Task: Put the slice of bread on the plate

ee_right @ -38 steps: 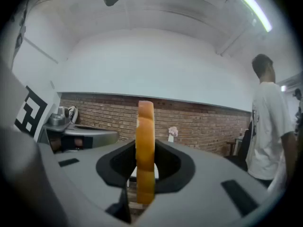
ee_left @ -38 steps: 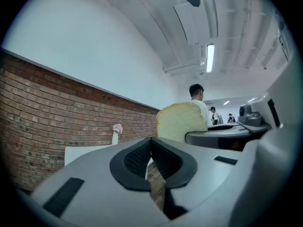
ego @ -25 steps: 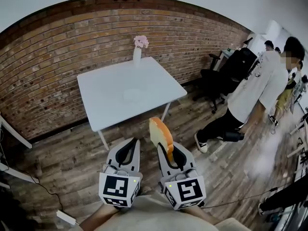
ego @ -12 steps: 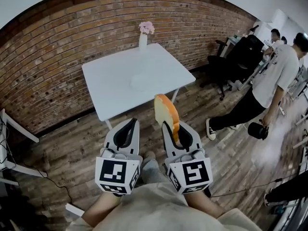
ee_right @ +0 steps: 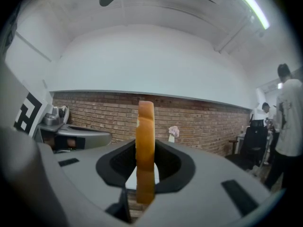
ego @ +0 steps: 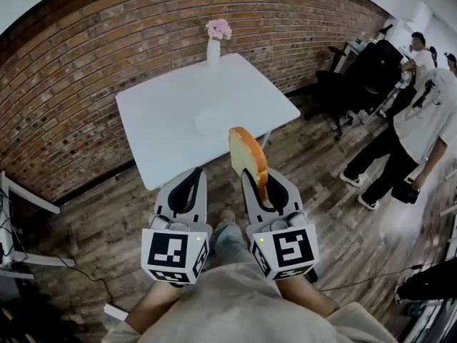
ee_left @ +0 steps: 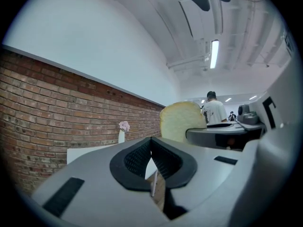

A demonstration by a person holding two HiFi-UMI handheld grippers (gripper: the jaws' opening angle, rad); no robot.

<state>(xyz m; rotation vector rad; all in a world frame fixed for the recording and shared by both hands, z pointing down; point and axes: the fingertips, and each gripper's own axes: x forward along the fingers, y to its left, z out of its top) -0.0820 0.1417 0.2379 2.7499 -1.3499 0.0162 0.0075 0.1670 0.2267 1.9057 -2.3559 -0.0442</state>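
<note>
A slice of bread (ego: 247, 156) with an orange crust stands upright on its edge between the jaws of my right gripper (ego: 253, 181), which is shut on it. The right gripper view shows the bread (ee_right: 145, 126) edge-on between the black pads. My left gripper (ego: 193, 176) is beside it, shut and holding nothing; in its own view, the left gripper (ee_left: 151, 141) has its pads meeting at the tips. Ahead is a white table (ego: 157, 113) with a round white plate (ego: 214, 121) on it. Both grippers are short of the table's near edge, over the wooden floor.
A white vase with pink flowers (ego: 216, 43) stands at the table's far edge by the brick wall. A black office chair (ego: 360, 77) and people (ego: 421, 127) are on the right. White furniture legs (ego: 21, 199) and a cable (ego: 78, 274) are on the left.
Both grippers and the view have moved forward, and the table now lies closer. The bread stays gripped upright. The person on the right has walked further right.
</note>
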